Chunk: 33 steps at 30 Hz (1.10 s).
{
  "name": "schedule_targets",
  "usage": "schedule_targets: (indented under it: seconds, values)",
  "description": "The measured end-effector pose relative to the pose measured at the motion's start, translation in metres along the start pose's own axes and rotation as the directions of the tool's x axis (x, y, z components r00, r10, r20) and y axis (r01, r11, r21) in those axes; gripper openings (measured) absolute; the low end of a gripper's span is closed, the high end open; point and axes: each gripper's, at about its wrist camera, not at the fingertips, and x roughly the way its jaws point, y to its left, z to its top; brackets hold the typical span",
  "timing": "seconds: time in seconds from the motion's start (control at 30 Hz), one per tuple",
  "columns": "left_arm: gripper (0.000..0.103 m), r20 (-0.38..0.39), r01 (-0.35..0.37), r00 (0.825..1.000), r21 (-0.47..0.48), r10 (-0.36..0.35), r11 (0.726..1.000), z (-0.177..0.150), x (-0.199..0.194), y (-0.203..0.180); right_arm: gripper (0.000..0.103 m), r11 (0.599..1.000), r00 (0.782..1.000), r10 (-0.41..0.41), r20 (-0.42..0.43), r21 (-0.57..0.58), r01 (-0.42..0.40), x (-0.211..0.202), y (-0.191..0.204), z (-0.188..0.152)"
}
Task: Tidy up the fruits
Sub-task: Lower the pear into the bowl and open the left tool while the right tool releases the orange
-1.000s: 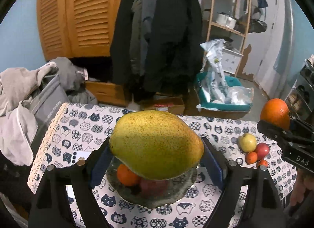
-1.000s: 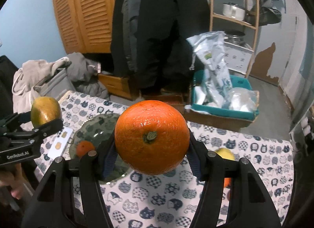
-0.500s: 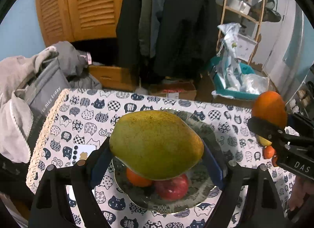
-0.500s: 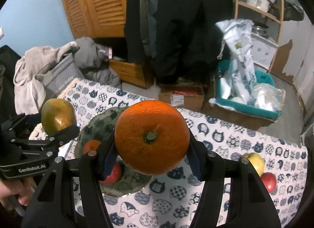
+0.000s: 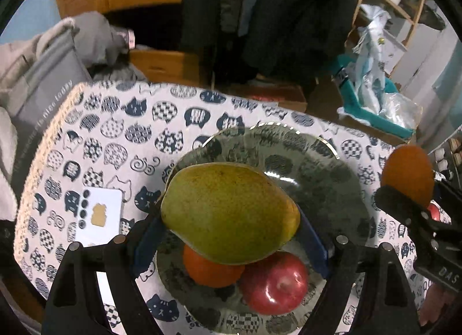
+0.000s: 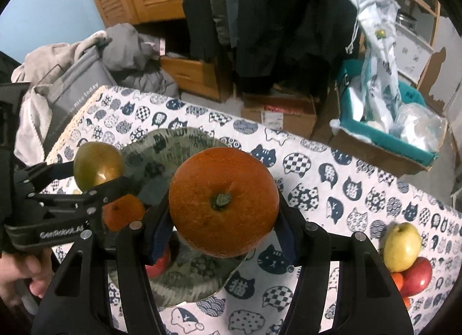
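My left gripper [image 5: 231, 234] is shut on a yellow-green mango [image 5: 229, 212] and holds it above a glass plate [image 5: 332, 167]. The plate holds a small orange [image 5: 212, 273] and a red apple [image 5: 274, 286]. My right gripper [image 6: 223, 231] is shut on a large orange [image 6: 223, 202] above the plate's right part [image 6: 179, 144]. The left gripper with the mango [image 6: 96, 167] shows at the left of the right wrist view. A yellow apple [image 6: 401, 244] and a red apple [image 6: 415, 275] lie on the table to the right.
The table has a cat-print cloth [image 5: 121, 132]. A white card [image 5: 98, 216] lies left of the plate. Beyond the far edge are a grey bag with clothes [image 6: 72, 86], cardboard boxes [image 6: 277, 112] and a teal bin with plastic bags [image 6: 384, 115].
Both grippers have moved forward and tilted down over the plate, each still holding its fruit. The plate now fills more of both views.
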Motion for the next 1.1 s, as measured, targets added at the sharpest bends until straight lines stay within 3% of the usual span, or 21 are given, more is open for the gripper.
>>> schedule_targets:
  seconds: [0.17,0.53,1.1]
  values:
    - [0.087,-0.057,-0.007,0.998,-0.003,0.007,1.000,-0.001,0.024,0.000,0.062,1.000,1.000,0.000,-0.022,0.003,0.000,0.012,-0.004,-0.003]
    - [0.087,-0.071,-0.013,0.997,0.005,0.013,1.000,0.002,0.041,-0.001,0.062,1.000,0.998,-0.004,-0.066,-0.014,0.003,0.037,-0.003,-0.011]
    - [0.087,-0.168,-0.034,0.985,-0.023,0.030,0.999,0.006,0.074,0.003,0.062,1.000,0.997,0.010,-0.074,0.007,-0.009,0.040,-0.005,-0.011]
